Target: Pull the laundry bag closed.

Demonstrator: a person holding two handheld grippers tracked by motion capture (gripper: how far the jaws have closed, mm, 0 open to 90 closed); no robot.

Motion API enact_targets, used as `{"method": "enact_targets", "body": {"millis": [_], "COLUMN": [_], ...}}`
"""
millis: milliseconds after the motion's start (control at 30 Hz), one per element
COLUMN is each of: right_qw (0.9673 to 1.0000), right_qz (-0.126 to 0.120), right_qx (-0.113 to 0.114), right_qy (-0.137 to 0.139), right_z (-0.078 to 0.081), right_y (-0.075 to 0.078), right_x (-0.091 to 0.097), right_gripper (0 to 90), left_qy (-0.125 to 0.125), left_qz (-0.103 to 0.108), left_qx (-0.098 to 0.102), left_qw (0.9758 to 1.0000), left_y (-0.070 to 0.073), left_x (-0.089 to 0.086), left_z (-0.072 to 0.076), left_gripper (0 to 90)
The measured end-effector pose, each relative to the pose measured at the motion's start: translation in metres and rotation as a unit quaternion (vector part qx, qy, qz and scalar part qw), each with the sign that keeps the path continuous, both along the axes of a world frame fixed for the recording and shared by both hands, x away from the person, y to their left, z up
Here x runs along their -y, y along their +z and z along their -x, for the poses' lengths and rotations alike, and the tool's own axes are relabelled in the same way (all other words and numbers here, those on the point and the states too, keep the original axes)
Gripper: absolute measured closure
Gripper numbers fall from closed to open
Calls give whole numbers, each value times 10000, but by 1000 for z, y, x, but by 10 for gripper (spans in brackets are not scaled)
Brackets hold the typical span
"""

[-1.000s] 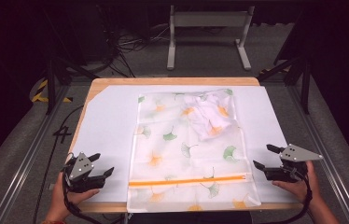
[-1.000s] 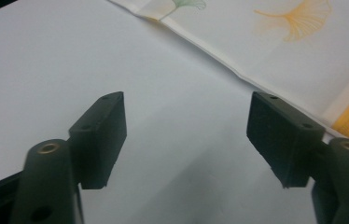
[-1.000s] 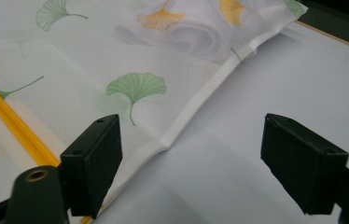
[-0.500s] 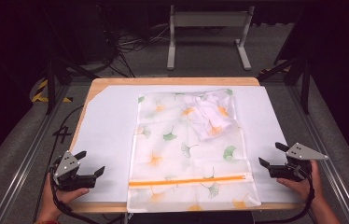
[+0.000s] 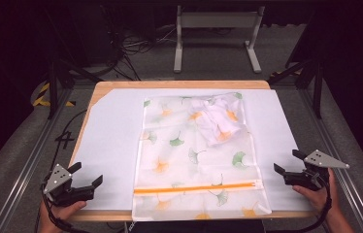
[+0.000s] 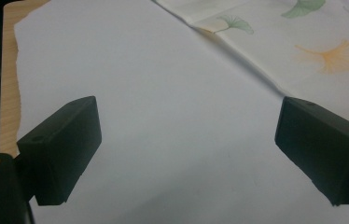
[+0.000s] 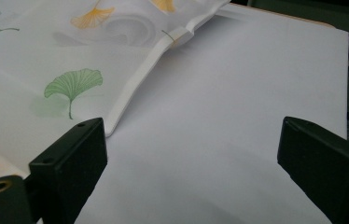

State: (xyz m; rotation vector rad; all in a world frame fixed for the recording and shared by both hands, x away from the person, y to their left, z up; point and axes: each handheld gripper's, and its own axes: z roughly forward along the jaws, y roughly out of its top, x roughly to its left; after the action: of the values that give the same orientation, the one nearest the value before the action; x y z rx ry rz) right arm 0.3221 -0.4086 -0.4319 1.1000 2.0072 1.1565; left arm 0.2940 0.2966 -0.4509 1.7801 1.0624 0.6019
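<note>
Item: my left tongs [image 5: 88,175], jaws just spread wide, nothing between; right tongs [image 5: 286,162], likewise spread and empty; leaf-printed zip bag [image 5: 196,160] lay flat between the two, apart from both, on the white sheet [image 5: 111,145] covering the table [image 5: 97,94].

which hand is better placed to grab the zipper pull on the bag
Right. The orange zipper's pull sits at the bag's right end, near the right gripper, whose jaws stand open and empty. The left gripper is across the bag, beside the zipper's plain end.
</note>
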Motion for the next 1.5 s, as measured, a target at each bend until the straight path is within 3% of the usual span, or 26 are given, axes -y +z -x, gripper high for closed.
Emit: {"method": "enact_targets", "body": {"millis": [67, 100, 200, 433, 1100, 1500], "right_qw": [10000, 9999, 9997, 9995, 9996, 9997], "right_qz": [13, 101, 255, 316, 283, 257], "right_qx": [-3, -33, -2, -3, -2, -12], "right_qy": [4, -8, 43, 73, 59, 20], "right_z": [0, 1, 4, 6, 9, 13], "right_y": [0, 0, 0, 0, -2, -3], "right_x": [-1, -2, -7, -12, -8, -6], "right_gripper": [88, 132, 124, 108, 109, 108], "left_qy": [-2, 11, 28, -75, -222, -293], "left_qz": [2, 12, -124, -105, -391, -386], "left_qx": [26, 1, -105, -79, -105, -62], "left_qw": [10000, 10000, 9999, 9999, 9989, 9988], "left_y": [1, 0, -1, 0, -1, 2], "left_x": [0, 0, 3, 5, 14, 18], "left_z": [0, 0, 0, -1, -8, -10], "left_gripper": [72, 71, 72, 71, 71, 68]}}
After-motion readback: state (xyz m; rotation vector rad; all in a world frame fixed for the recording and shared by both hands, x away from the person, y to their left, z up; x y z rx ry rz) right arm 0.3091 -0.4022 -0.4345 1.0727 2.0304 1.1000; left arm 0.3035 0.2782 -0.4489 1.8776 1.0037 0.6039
